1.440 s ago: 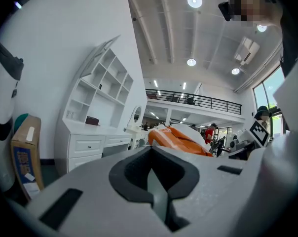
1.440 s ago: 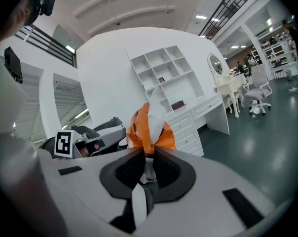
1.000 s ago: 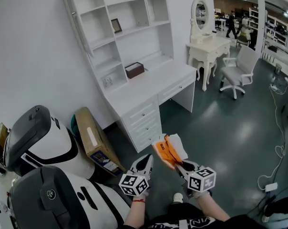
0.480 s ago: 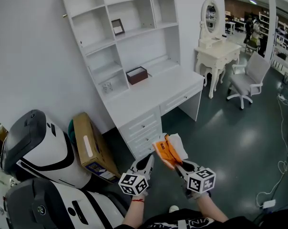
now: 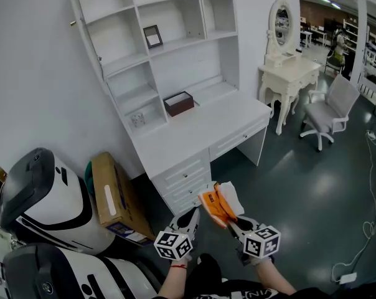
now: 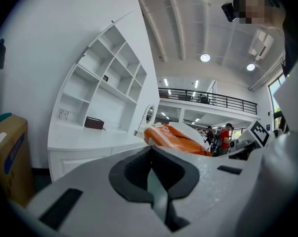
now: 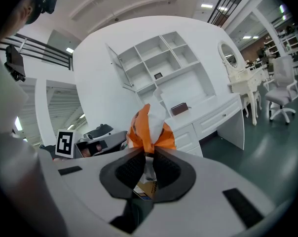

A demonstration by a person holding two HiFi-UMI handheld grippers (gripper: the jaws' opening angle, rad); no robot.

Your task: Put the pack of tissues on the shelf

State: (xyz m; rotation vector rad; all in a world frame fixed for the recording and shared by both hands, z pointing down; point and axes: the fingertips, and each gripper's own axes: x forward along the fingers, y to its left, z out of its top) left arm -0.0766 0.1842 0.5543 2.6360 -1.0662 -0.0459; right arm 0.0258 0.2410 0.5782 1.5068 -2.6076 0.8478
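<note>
The pack of tissues [image 5: 219, 204], orange and white, is pinched at its lower end by my right gripper [image 5: 231, 222], which is shut on it. In the right gripper view the pack [image 7: 148, 127] sticks up from between the jaws of the right gripper [image 7: 148, 155]. My left gripper [image 5: 192, 217] hovers just left of the pack with its jaws shut and nothing in them; from the left gripper view [image 6: 150, 151] the pack [image 6: 174, 138] shows to the right. The white shelf unit [image 5: 157, 61] above a desk [image 5: 200, 129] stands ahead, well beyond both grippers.
A brown box [image 5: 178, 103] and a small picture frame [image 5: 153, 36] sit on the shelves. A cardboard box [image 5: 110, 195] leans left of the desk, beside white-and-grey machines [image 5: 45, 198]. A dressing table with a mirror [image 5: 287, 73], an office chair [image 5: 328, 111] and floor cables [image 5: 367, 217] lie to the right.
The shelf unit and desk have drifted rightward and look nearer in the head view. Both grippers keep the same pose, the right one still holding the pack.
</note>
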